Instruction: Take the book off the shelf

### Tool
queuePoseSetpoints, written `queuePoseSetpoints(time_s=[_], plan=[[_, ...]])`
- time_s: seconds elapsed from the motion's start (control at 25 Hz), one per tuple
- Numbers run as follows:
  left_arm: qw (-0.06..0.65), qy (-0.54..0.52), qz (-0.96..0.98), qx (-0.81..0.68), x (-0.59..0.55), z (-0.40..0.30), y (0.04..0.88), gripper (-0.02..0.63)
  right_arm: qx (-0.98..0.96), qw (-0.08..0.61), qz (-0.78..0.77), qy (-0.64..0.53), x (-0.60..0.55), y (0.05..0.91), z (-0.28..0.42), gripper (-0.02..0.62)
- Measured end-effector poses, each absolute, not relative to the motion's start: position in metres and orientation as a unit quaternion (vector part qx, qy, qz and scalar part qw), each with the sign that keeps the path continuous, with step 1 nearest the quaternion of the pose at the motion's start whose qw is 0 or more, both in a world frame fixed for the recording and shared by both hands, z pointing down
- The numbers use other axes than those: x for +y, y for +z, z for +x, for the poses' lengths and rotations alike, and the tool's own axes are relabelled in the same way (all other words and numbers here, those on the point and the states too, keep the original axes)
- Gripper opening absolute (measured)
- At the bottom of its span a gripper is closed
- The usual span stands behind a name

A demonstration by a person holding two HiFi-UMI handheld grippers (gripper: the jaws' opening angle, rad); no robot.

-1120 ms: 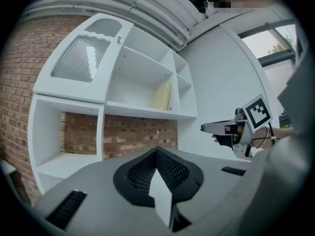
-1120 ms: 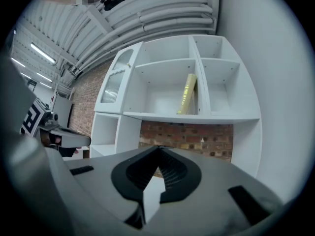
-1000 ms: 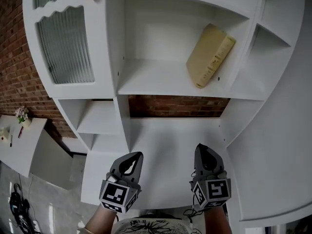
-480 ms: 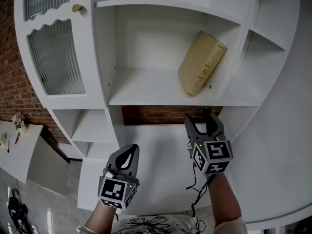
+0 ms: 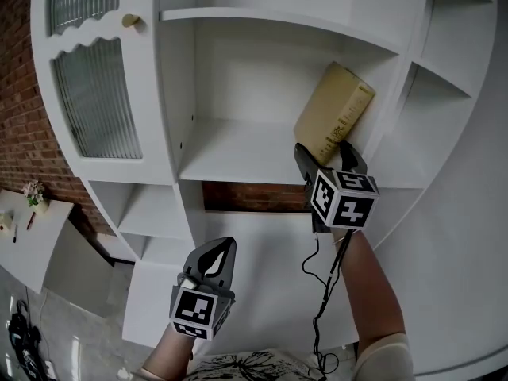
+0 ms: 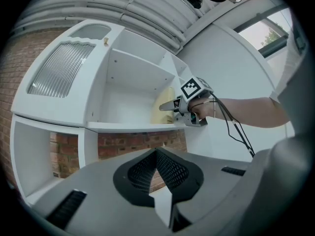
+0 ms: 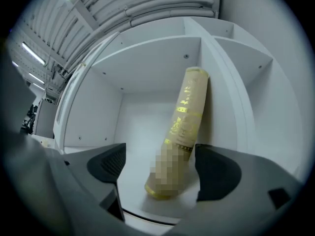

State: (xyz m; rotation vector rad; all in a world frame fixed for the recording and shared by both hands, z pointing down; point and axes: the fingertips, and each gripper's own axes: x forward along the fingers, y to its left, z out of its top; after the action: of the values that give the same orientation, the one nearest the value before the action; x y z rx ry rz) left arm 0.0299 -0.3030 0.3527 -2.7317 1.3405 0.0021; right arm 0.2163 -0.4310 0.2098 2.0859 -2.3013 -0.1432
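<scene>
A tan book (image 5: 333, 109) with gold print on its spine (image 7: 184, 127) stands tilted on the white shelf (image 5: 238, 153), leaning against the compartment's right wall. My right gripper (image 5: 329, 159) is raised to the shelf's front edge just below the book's foot. Its jaws are opening; the book's lower end shows between the two pads (image 7: 109, 163), untouched. My left gripper (image 5: 212, 262) hangs low over the desk surface, shut with nothing in it. The left gripper view shows its own jaws (image 6: 156, 154) closed, and the right gripper (image 6: 183, 104) at the book (image 6: 165, 109).
A ribbed-glass cabinet door (image 5: 95, 94) with a round knob (image 5: 131, 21) stands left of the shelf. Brick wall (image 5: 254, 197) shows below it, above a white desk top (image 5: 262, 260). Small open compartments (image 5: 151, 209) are at lower left. A cable (image 5: 327, 284) trails from the right gripper.
The right gripper has risen from beside the left one up to the shelf edge under the book, and its jaws have gone from shut to wide apart. The left gripper stayed low.
</scene>
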Motion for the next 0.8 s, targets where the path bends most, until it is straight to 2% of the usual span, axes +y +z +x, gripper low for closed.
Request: queuePoseSetpoints(time_s=[0.16,0.36,0.52,0.76,0.8], plan=[[0.074,-0.014,-0.887,0.455,-0.310,0.028,0.354,0.002,-0.729,0.011,0.684,-0.016,-0.453,0.205,0.225,0.430],[0.073,-0.016,-0.878,0.472,-0.324,0.015,0.356,0.002,-0.712,0.015,0.701,-0.025,-0.478,0.187,0.235,0.430],[0.108,-0.039,-0.862,0.493,-0.333,0.006,0.357,0.002,-0.718,0.012,0.696,-0.018,-0.496,0.176,0.237,0.421],[0.078,-0.019,-0.864,0.497,-0.347,-0.002,0.360,0.002,-0.717,0.027,0.696,-0.012,-0.516,0.180,0.241,0.250],[0.075,-0.018,-0.863,0.499,-0.349,-0.004,0.361,0.002,-0.719,0.029,0.694,-0.014,-0.517,0.181,0.240,0.248]])
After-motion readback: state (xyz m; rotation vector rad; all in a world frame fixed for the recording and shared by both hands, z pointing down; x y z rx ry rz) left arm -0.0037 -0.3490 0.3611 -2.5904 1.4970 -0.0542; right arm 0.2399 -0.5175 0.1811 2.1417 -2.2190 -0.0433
